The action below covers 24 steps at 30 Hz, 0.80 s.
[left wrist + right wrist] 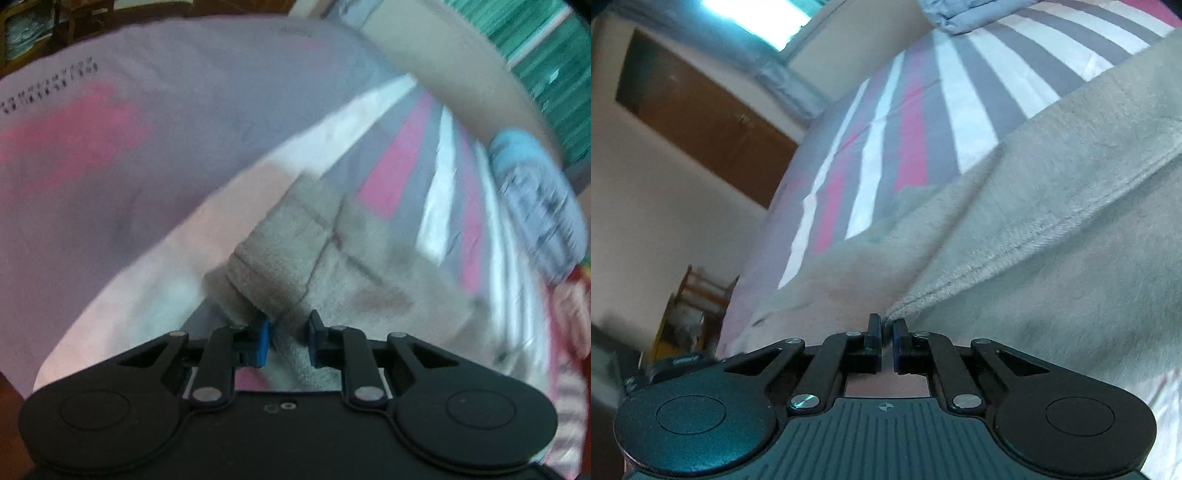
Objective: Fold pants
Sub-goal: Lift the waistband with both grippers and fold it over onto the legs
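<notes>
Pants (295, 258) of grey fleece lie on the striped bed (388, 177). Left gripper (290, 343) jaws clamp a bunched hem at lower centre; right gripper (886, 345) jaws pinch a seam edge. Both corners held, lifting and carrying them over together comes next.

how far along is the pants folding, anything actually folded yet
Done: both grips look set. The left hand-held gripper pinches a bunched edge of the grey fleece pants; the right hand-held gripper is shut on a seam edge. No finished fold shows. Left: bring the fabric over on the striped bedsheet.
</notes>
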Each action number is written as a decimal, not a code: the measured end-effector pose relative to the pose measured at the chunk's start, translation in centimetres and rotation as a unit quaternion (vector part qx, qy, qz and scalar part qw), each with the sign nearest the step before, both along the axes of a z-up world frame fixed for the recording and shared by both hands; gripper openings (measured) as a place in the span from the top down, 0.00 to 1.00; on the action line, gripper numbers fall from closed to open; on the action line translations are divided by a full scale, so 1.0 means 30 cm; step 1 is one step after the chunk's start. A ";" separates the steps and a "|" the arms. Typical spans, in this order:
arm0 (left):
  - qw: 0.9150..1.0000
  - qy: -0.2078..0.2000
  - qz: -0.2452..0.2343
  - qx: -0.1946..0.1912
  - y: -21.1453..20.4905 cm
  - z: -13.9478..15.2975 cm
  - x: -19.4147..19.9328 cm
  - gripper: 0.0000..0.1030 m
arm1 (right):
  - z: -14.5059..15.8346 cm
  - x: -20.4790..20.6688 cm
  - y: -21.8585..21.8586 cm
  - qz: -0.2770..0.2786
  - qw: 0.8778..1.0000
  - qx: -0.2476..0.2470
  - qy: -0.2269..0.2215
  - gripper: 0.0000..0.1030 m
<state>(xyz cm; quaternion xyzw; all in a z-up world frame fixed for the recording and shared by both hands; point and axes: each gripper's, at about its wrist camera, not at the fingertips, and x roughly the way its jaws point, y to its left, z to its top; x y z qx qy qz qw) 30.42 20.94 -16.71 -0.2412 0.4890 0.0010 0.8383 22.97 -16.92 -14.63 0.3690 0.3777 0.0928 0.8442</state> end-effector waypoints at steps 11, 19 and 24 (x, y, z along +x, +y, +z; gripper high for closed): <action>1.000 -0.016 0.016 0.005 -0.001 0.039 -0.041 0.90 | -0.065 -0.048 0.063 0.013 1.000 -0.003 0.022 0.95; 1.000 -0.011 0.026 -0.013 0.026 0.009 -0.056 0.90 | -0.102 -0.044 0.116 0.027 0.998 0.022 0.047 1.00; 1.000 0.000 0.020 -0.009 0.007 -0.005 -0.035 0.85 | -0.116 -0.005 0.001 -0.013 0.996 0.065 0.067 0.99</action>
